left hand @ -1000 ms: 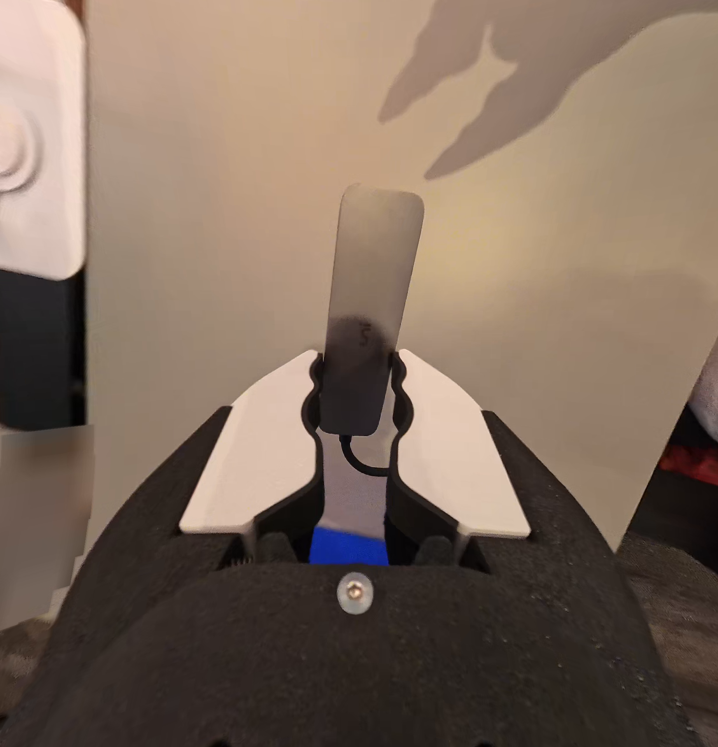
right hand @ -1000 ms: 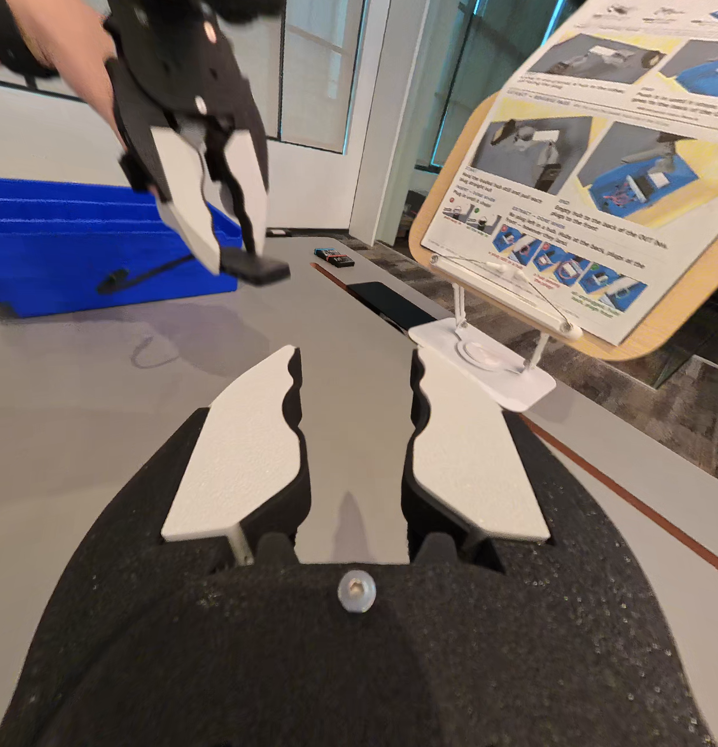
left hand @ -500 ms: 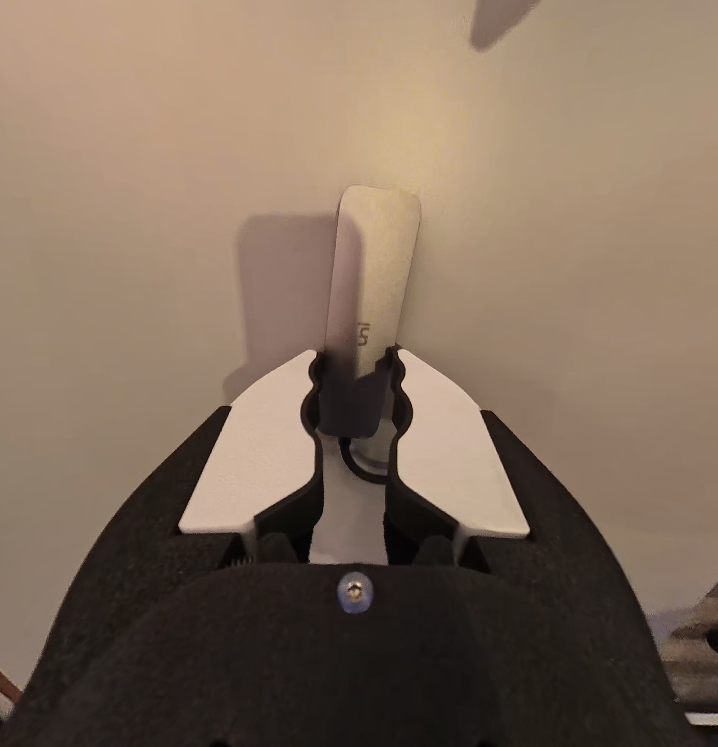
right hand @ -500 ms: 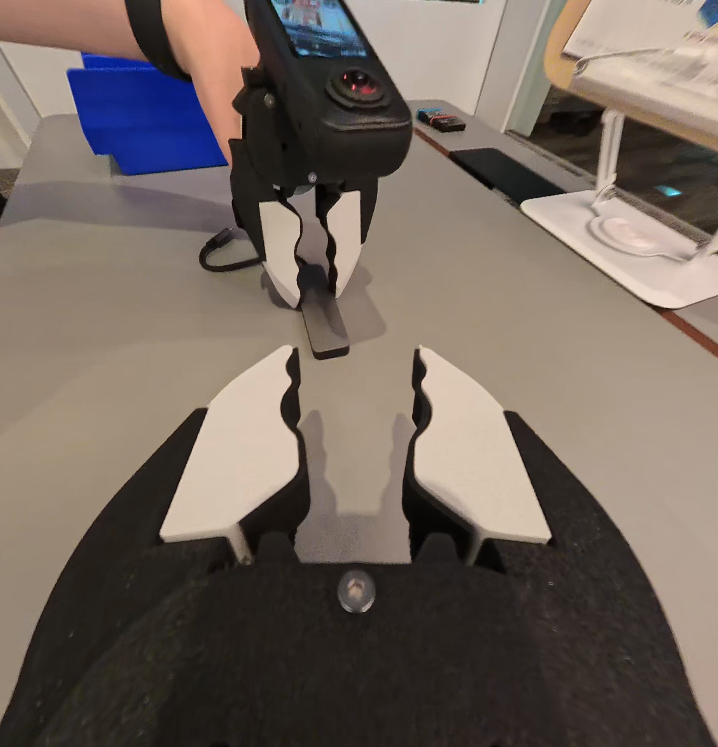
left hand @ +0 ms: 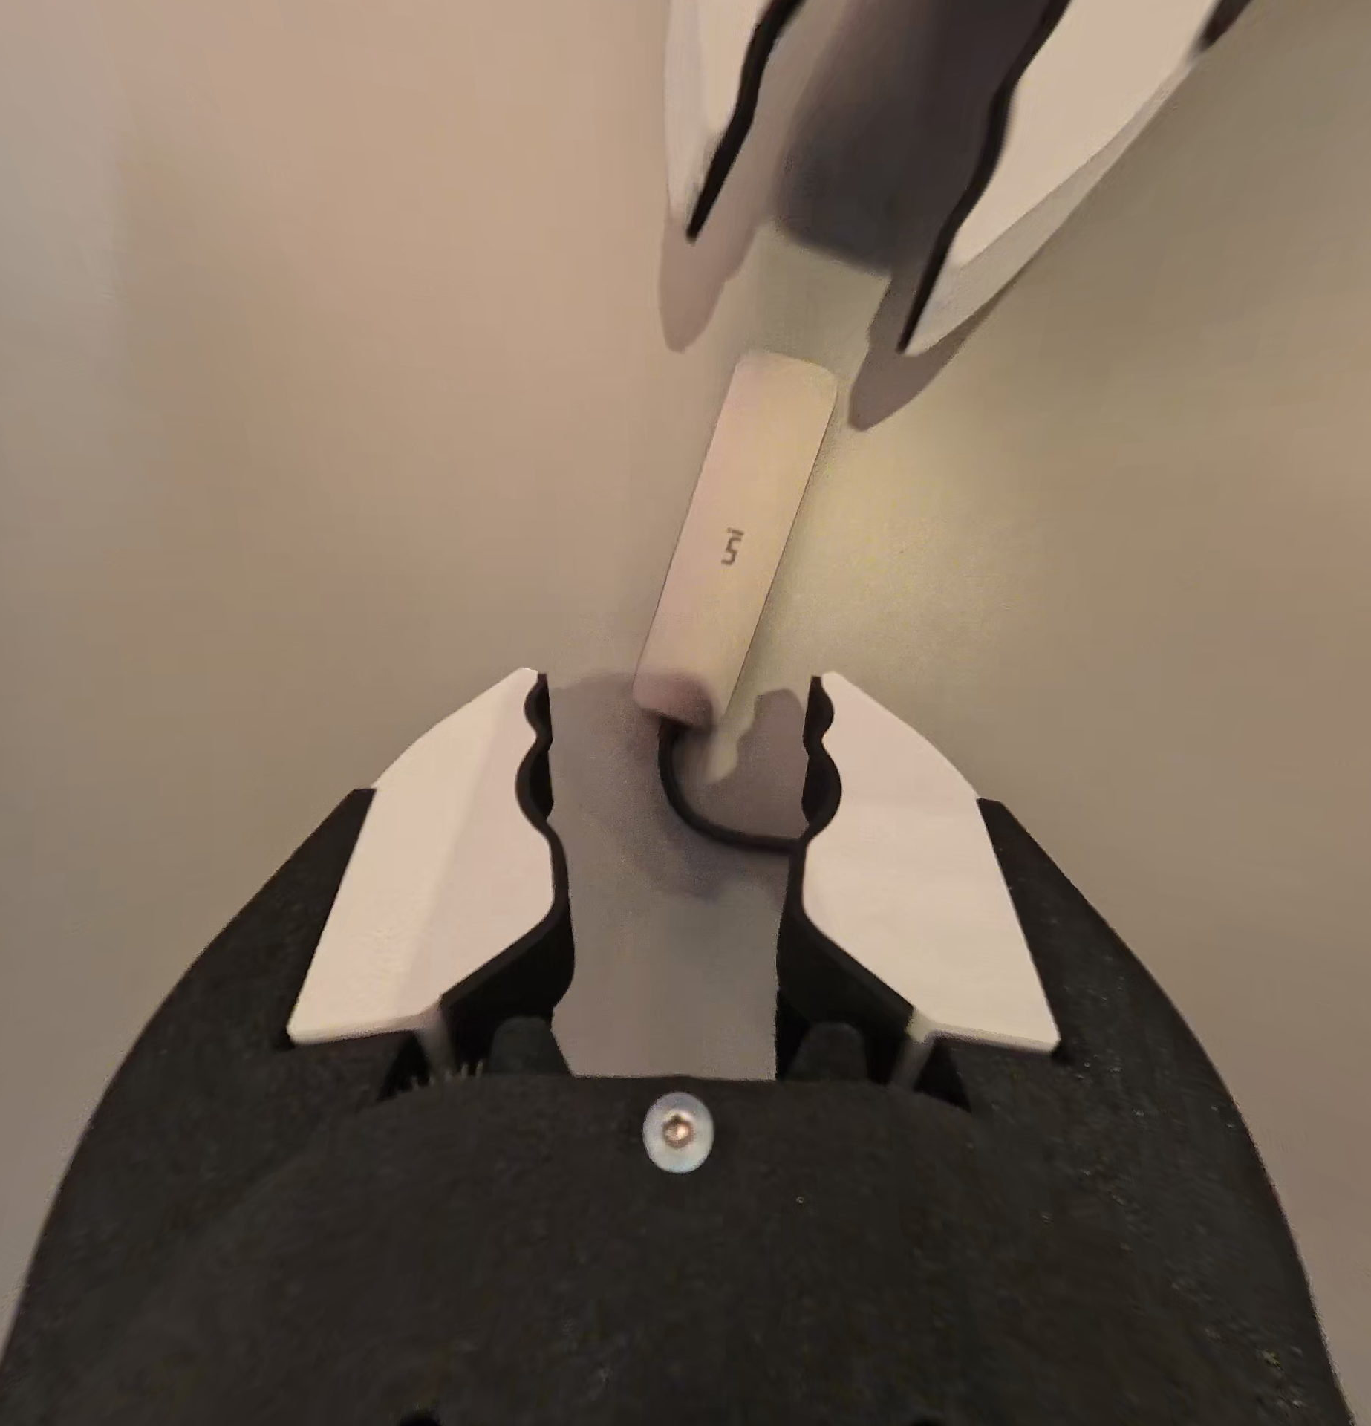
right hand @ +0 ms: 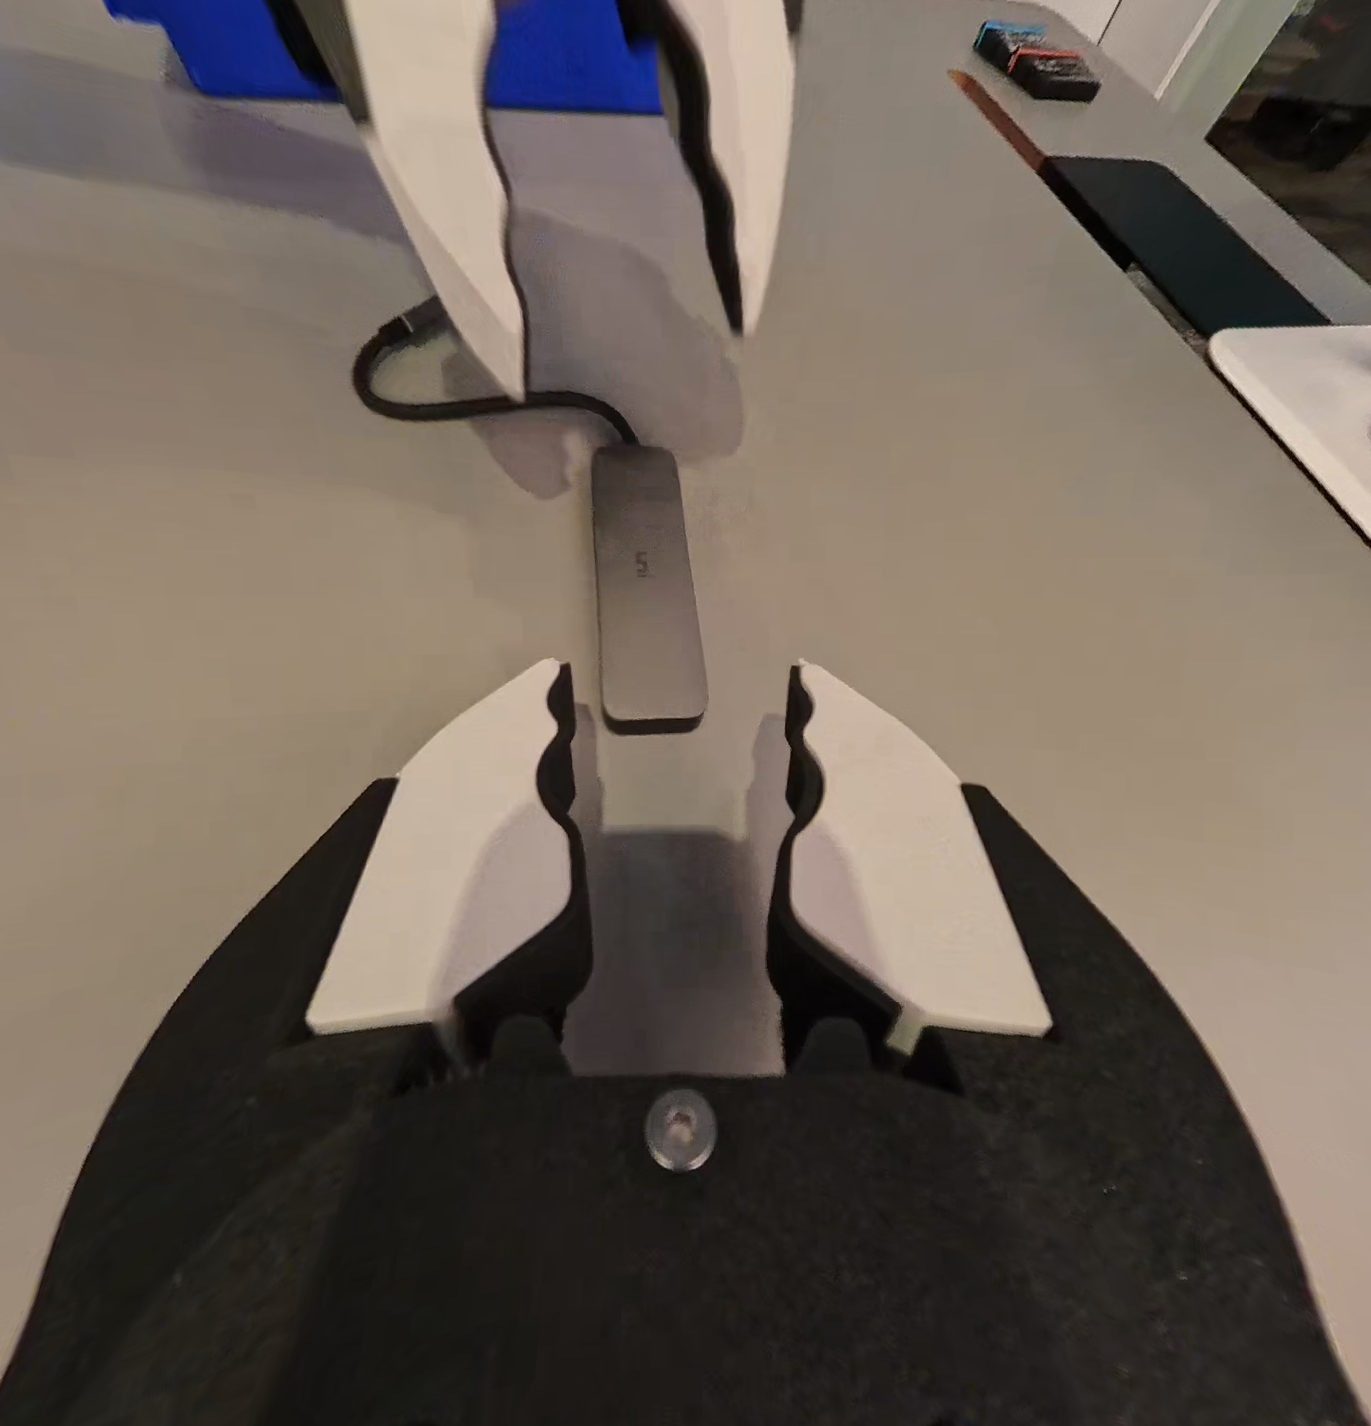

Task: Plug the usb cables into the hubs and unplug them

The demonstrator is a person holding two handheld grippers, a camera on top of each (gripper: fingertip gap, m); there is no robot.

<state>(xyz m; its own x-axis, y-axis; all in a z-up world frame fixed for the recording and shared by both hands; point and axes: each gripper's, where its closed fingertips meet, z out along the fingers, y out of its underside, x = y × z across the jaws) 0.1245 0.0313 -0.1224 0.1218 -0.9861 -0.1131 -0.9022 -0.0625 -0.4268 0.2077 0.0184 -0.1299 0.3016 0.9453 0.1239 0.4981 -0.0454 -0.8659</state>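
Lying flat on the grey table (right hand: 204,540), the dark grey USB hub (right hand: 648,586) is now free of both grippers. Half a second ago the left gripper (left hand: 675,694) was clamped on the hub's cable end and held it tilted just over the table; now its fingers stand spread, and the hub rests between and a little ahead of them, touching neither. So the hub has been set down and released. I judge that this finishes the placing step, and no USB cable is plugged into it yet.

The hub's own black cable (right hand: 466,405) leaves its far end in the right wrist view, loops to the left and ends in a small connector on the table. In the left wrist view the same cable curls under the near end of the hub (left hand: 736,532) and goes behind the right finger.

The 2 grippers face each other along the hub. The left gripper is pitched steeply down, with its tips just above the cable end. The right gripper (right hand: 675,679) has come much closer than a second ago; it is low, its fingers are parted and hold nothing, and the hub's near end lies just ahead of the gap between its tips. A blue bin (right hand: 574,54) stands behind at the far side of the table.
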